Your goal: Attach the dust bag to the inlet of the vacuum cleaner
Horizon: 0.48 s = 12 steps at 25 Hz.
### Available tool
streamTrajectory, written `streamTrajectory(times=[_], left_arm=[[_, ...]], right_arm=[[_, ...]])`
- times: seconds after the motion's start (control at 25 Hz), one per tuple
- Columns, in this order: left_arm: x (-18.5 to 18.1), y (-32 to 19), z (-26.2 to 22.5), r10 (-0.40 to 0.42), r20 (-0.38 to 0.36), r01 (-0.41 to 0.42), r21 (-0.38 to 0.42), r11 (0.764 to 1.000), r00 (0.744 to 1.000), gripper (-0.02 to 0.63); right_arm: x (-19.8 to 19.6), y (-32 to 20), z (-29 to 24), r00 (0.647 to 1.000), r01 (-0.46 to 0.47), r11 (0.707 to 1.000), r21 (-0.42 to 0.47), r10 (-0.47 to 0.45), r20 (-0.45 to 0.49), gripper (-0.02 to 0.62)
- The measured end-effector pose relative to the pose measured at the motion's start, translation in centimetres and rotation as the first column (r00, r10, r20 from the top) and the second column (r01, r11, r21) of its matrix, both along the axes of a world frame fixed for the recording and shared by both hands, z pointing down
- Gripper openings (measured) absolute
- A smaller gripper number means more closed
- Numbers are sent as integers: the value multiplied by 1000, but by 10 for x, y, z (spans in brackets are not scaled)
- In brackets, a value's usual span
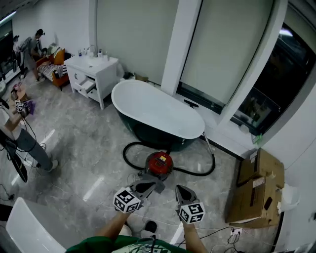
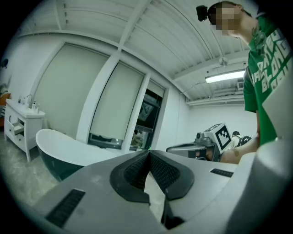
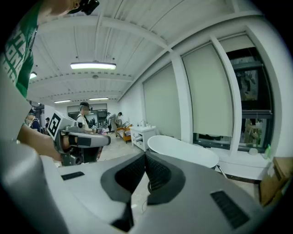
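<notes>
Floor (image 1: 89, 148) bears the vacuum cleaner (image 1: 159, 163) just beyond left tool (image 1: 155, 185) and right tool (image 1: 180, 190).

1. A green short-sleeved T-shirt (image 2: 263, 68) with large white lettering; its hem shows at 6 o'clock in the head view.
2. A small black camera (image 2: 203, 11) is mounted on the head, at 1 o'clock in the left gripper view.
3. The left gripper (image 1: 156, 185) and right gripper (image 1: 179, 189) have smooth grey moulded shells with dark slotted insets.
4. Black ribbed pads (image 3: 130, 172) line the jaws.
5. Each gripper bears a white cube (image 2: 222, 135) printed with black square markers.
</notes>
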<state>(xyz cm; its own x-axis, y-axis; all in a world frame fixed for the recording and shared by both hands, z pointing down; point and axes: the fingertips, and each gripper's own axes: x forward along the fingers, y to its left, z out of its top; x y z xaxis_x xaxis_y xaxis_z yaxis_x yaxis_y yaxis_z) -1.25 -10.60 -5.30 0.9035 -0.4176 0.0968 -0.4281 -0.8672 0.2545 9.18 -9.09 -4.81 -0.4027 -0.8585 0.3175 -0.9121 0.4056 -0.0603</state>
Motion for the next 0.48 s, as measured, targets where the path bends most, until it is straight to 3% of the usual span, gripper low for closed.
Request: streamTrajectory(times=[0.48], left_arm=[[-31, -29, -41, -73, -102, 79, 58, 995, 992, 3]], right_arm=[[-40, -35, -34, 994, 105, 992, 75, -105, 0, 8]])
